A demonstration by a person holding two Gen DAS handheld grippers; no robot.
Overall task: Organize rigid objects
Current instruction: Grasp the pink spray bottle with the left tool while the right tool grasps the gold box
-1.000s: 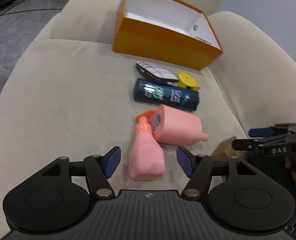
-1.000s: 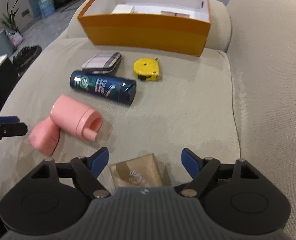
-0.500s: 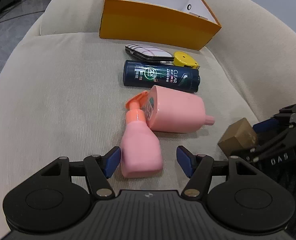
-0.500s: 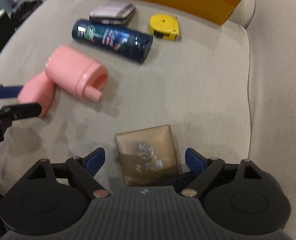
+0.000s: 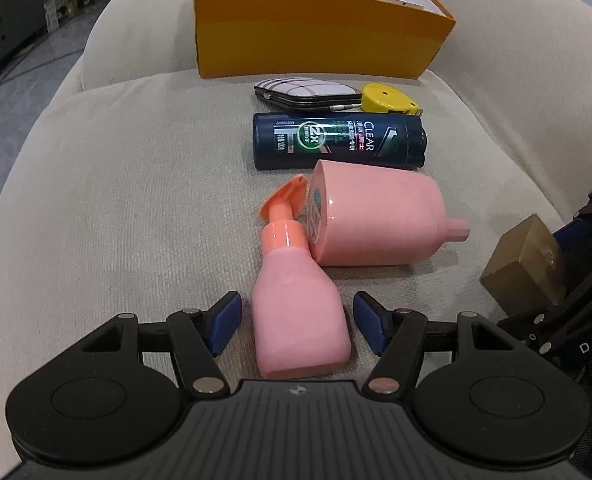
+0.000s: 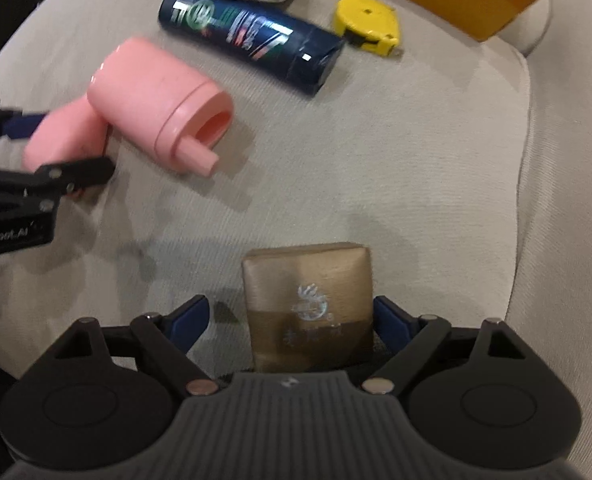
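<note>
A pink pump bottle lies on the beige sofa seat between the open fingers of my left gripper, with small gaps either side. It also shows in the right wrist view. A gold-brown box lies between the open fingers of my right gripper, near its right finger; it shows at the right edge of the left wrist view. A big pink cup-shaped container lies beside the pump bottle. Behind lie a dark blue shampoo bottle, a plaid case and a yellow tape measure.
An open orange box with a white inside stands at the back of the seat. The sofa armrest rises on the right. The left edge of the seat drops to the floor.
Both grippers have moved down and forward. The pump bottle now sits between my left fingers and the gold-brown box between my right fingers. The objects have not shifted.
</note>
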